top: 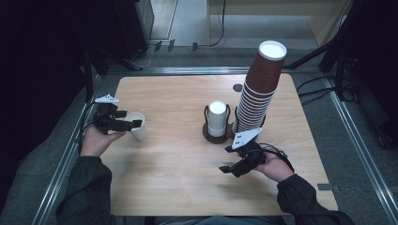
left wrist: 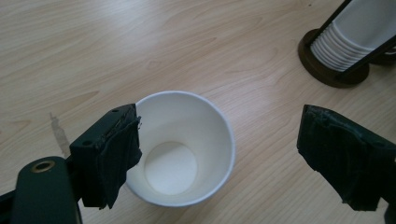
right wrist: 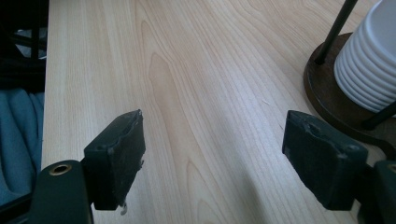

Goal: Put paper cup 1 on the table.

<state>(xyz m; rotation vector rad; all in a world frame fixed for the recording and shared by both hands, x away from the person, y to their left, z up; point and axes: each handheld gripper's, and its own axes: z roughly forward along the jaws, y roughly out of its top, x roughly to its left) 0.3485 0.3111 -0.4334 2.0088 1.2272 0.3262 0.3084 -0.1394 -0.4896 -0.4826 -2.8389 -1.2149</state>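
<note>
At nine o'clock on the table (top: 187,187) the cup (top: 137,126) stands upright, mouth up, touching the tip of my left tool (top: 136,123), far nearer it than my right tool (top: 224,169), which hangs spread and empty at five o'clock. The left gripper view settles it: cup (left wrist: 184,149) beside one pad, the other pad well clear, so that tool (left wrist: 219,149) is spread, pinching nothing

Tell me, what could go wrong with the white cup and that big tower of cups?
The left claw is open around the white cup, one pad at its rim, so a nudge might tip it over. The brown cup tower leans, and the right claw sits close below it, so a bump might topple it.
</note>
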